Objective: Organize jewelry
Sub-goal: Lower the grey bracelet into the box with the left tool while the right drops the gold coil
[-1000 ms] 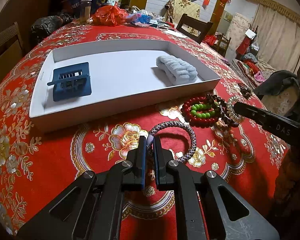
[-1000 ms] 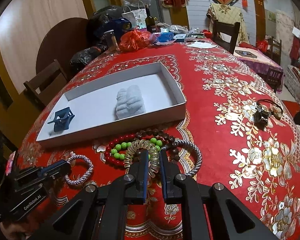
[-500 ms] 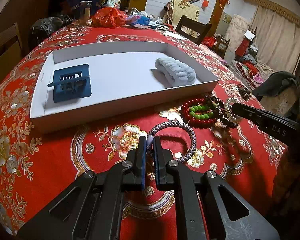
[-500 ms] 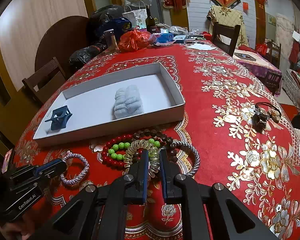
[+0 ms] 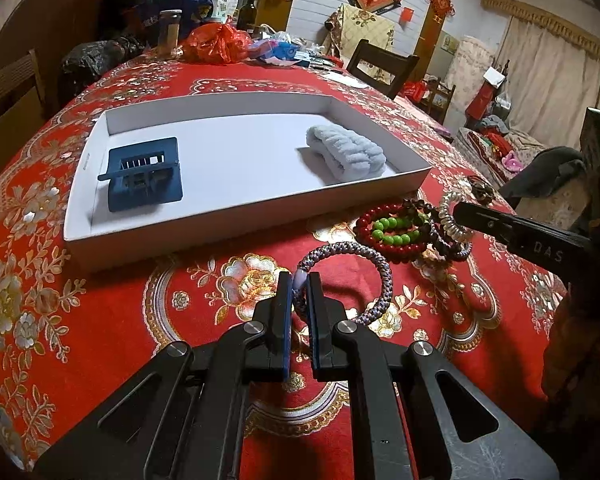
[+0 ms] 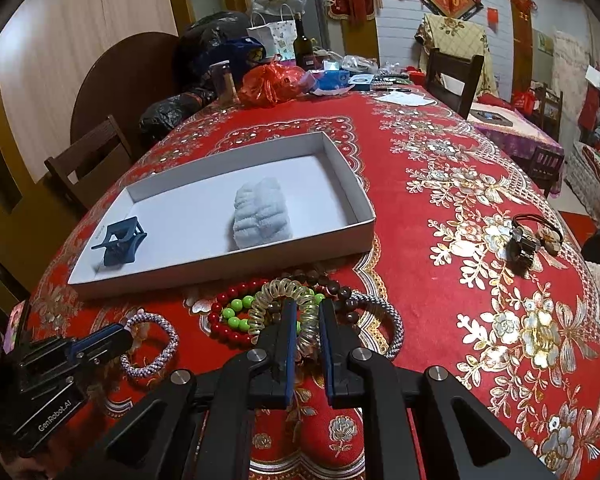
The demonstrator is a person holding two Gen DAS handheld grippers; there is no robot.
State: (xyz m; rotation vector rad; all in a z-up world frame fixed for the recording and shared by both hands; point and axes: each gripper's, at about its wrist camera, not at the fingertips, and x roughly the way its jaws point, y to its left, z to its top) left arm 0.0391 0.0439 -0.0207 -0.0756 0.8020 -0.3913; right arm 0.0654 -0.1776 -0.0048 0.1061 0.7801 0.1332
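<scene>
- A table under a red floral tablecloth [image 6: 440,208] carried everything.
- A white shallow box [image 5: 240,232] lay near the front edge.
- Just beside it sat a cluster of bracelets [image 6: 260,312].
- A watch [image 6: 524,244] lay well apart.
- Bags and bottles [image 6: 272,80] crowded the far end.

Both grippers [image 5: 299,280] [image 6: 305,307] clamped, low.

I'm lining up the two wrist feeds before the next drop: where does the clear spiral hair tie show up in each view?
Left wrist: the clear spiral hair tie is at right of centre, at the tip of the right gripper, beside the red bead bracelet.
Right wrist: the tie is low centre, between the right gripper's fingers.
Shared landmark: the white tray, just beyond the tie in both.
</scene>
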